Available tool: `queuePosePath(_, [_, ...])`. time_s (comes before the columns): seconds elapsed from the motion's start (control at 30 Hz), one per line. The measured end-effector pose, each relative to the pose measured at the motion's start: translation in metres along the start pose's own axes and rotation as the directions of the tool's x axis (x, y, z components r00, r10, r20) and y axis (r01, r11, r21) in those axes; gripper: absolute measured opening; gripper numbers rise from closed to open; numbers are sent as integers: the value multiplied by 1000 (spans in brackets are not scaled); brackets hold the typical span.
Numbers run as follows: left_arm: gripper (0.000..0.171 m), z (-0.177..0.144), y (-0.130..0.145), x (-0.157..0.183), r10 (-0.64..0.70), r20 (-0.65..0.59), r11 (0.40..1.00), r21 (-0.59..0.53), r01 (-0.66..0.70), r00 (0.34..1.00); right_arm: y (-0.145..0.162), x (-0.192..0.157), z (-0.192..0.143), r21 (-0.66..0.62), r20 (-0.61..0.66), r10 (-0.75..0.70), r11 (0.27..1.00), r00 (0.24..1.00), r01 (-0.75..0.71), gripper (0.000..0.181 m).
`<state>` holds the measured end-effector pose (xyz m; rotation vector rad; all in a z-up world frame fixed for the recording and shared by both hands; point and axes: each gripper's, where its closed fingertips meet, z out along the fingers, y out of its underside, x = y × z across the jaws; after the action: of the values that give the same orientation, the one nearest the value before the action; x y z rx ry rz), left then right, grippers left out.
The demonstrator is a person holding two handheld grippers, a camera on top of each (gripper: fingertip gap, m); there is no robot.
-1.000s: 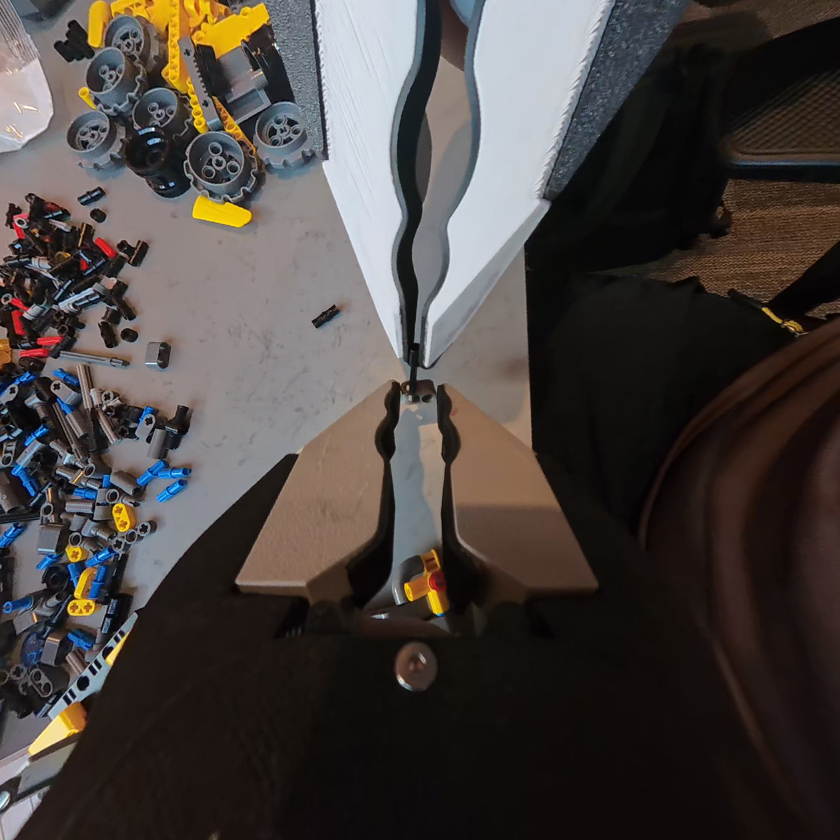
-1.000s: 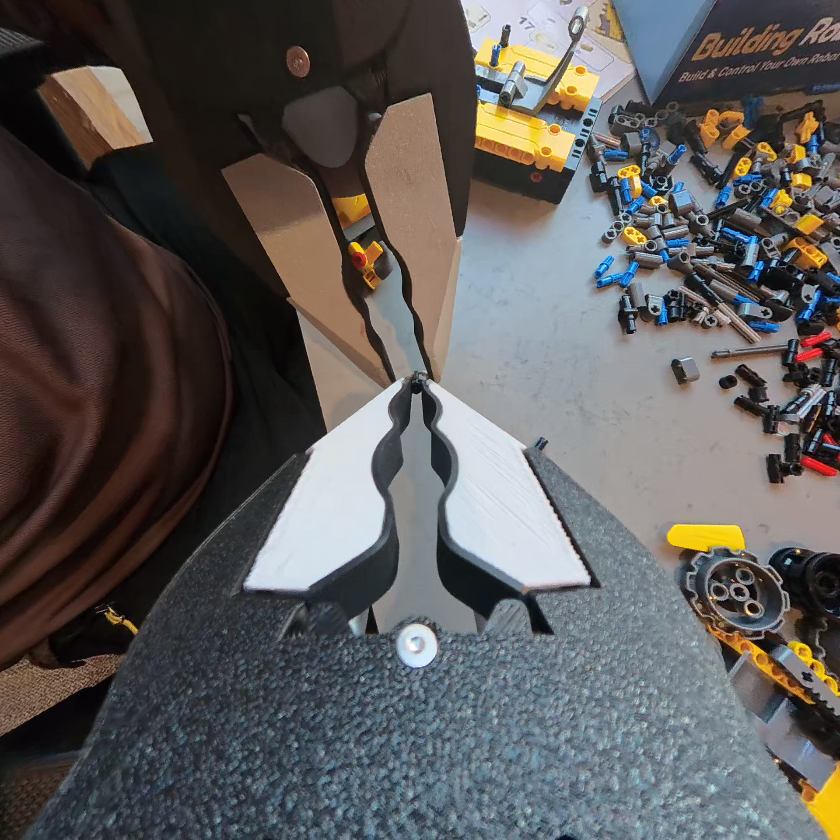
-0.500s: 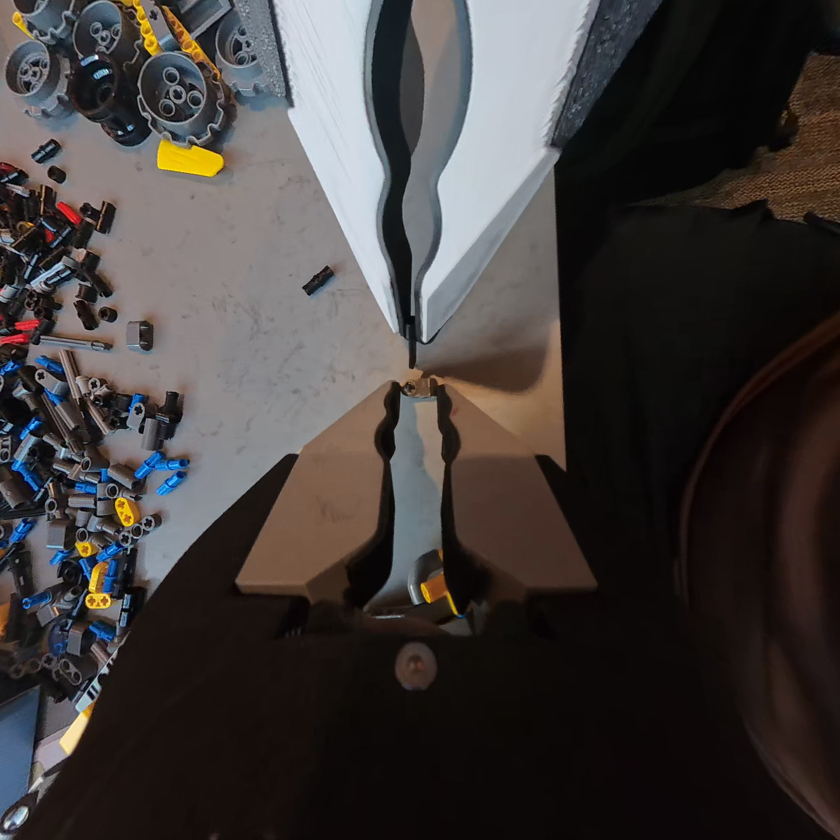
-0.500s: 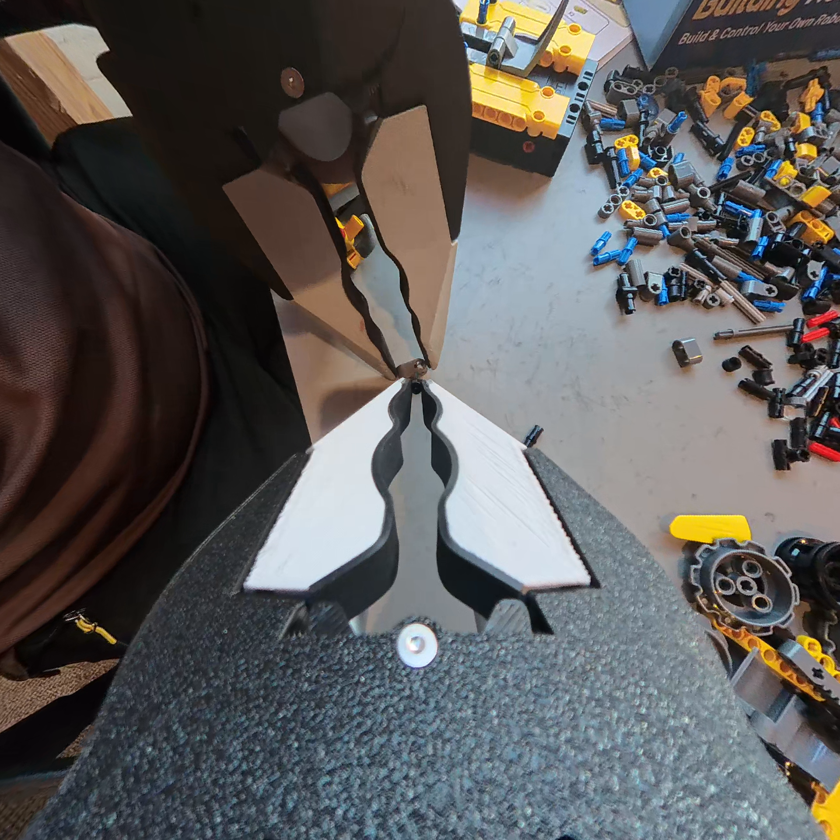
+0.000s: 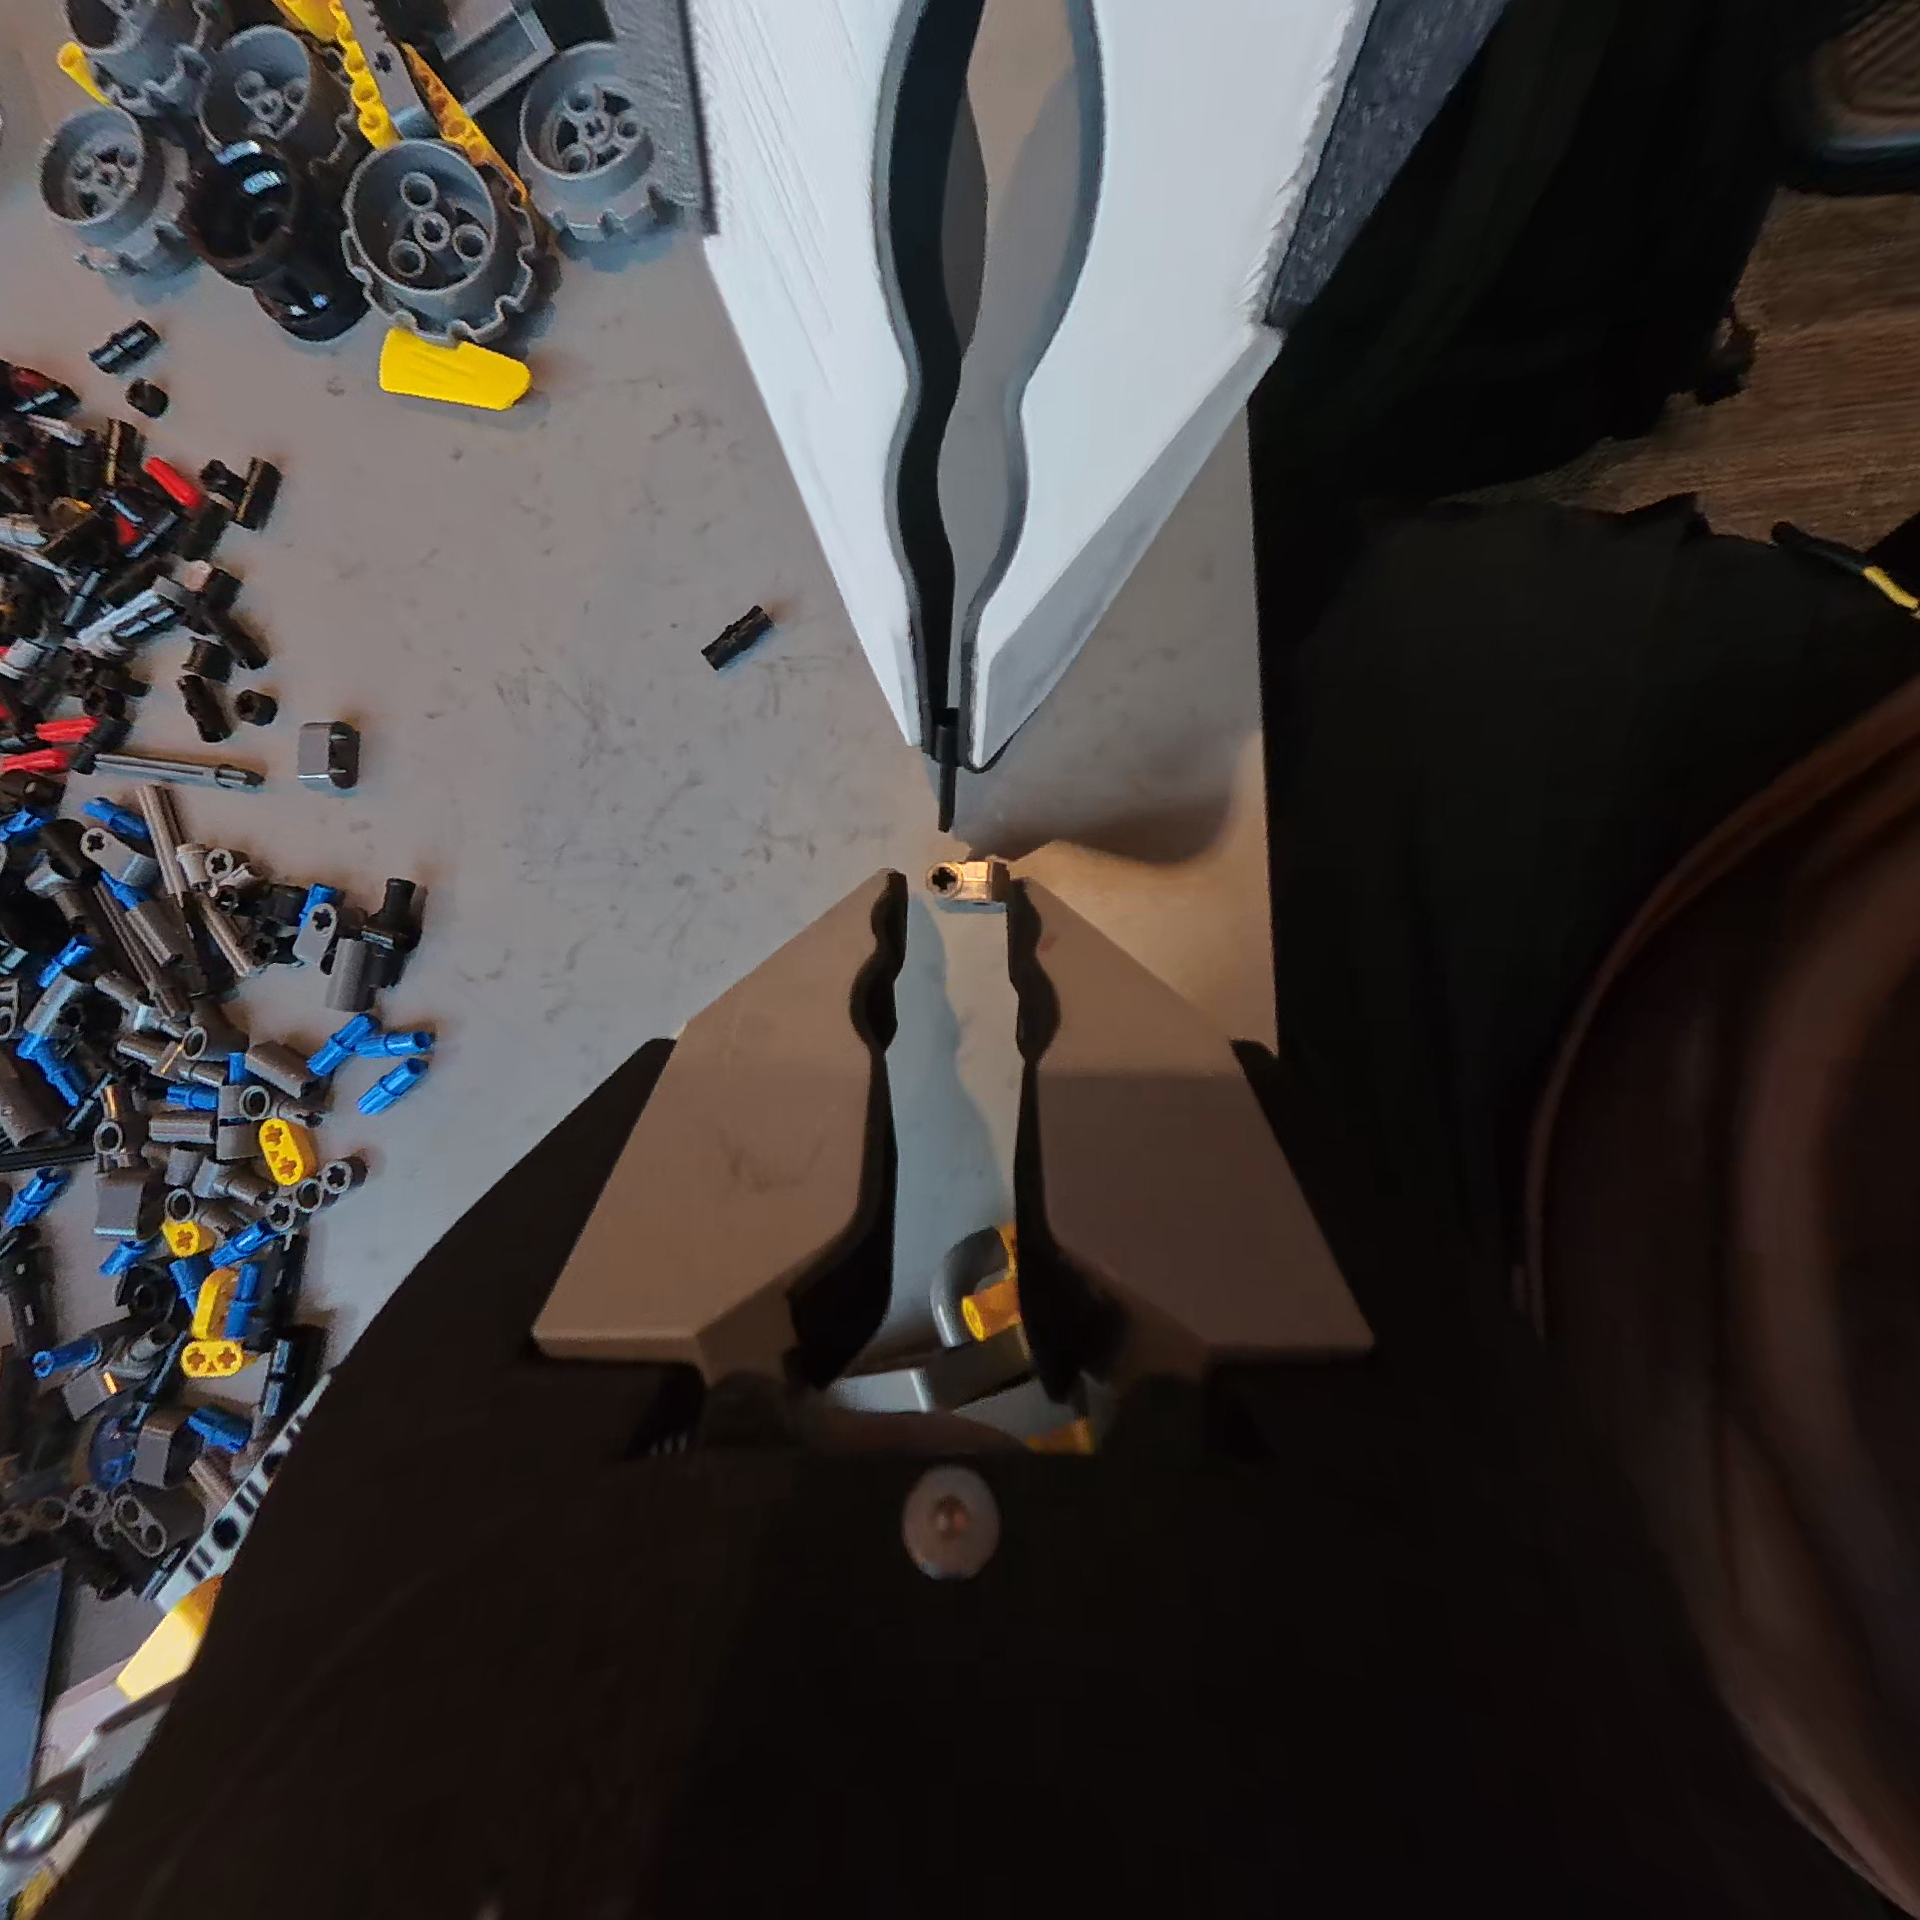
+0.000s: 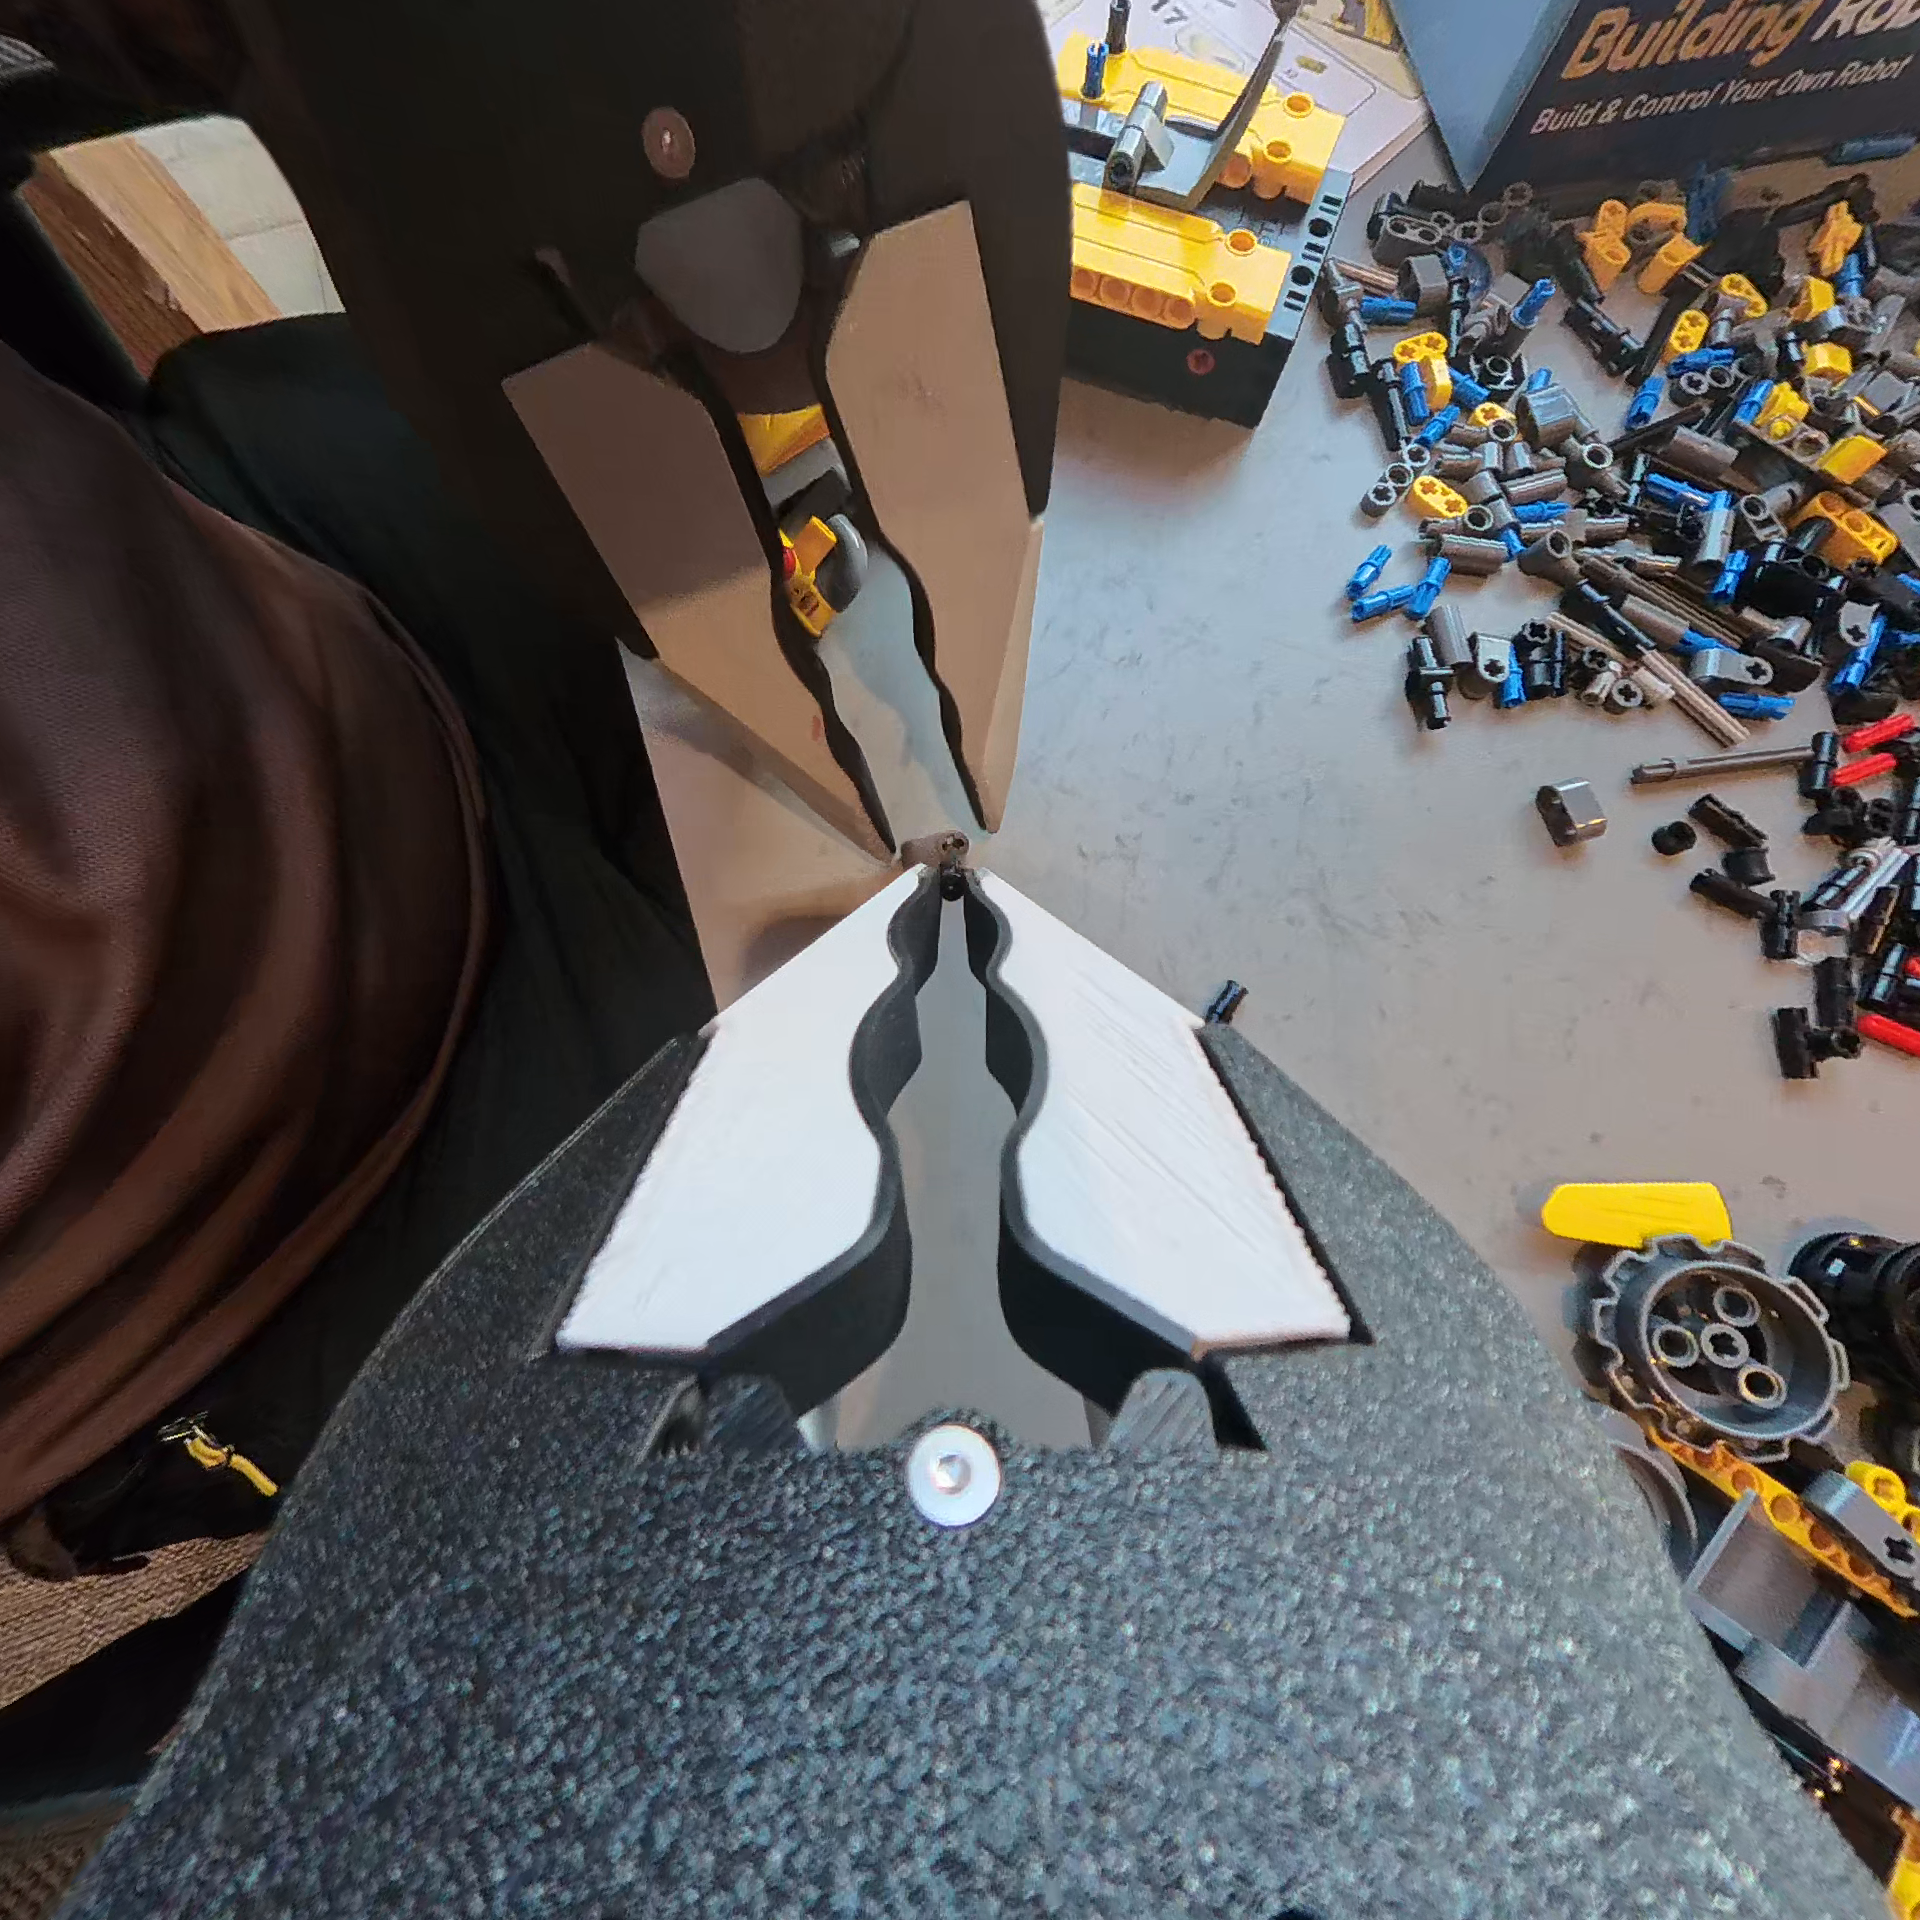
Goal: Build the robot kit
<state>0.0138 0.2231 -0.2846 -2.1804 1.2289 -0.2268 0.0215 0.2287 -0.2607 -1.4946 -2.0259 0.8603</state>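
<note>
Left wrist view | grey table (image 5: 582, 790) | scattered brick pieces (image 5: 156, 1039) | carpet (image 5: 1808, 395)

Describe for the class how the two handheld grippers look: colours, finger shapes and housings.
The left gripper has tan wedge-shaped fingers with wavy black inner edges on a smooth black housing with a central screw. The right gripper has white ridged fingers of the same shape on a speckled, grainy grey-black housing, also with a silver screw.

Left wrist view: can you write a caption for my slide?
Tan-fingered left gripper, open, by a small grey connector piece; white-fingered right gripper pinches a thin black pin just above.
</note>
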Motion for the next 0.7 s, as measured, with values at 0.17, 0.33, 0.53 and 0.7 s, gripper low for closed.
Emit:
queuePosePath(0.17, [12,-11,-11,-2,-18,-4,998,59,18,1000,-9,-2,-7,38,13,3,999,1000,-3,1])
queuePosePath(0.33, [3,-22,-30,2,-16,-15,987,159,18,1000,-25,-10,-16,116,57,20,993,998,-27,1])
queuePosePath(0.53, [0,-25,-33,5,-27,-11,978,205,29,1000,-30,-13,-19,171,100,53,983,994,-69,0])
queuePosePath(0.7, [0,-32,-39,2,-80,-18,958,275,82,997,-38,-12,-23,248,136,98,960,986,-130,1])
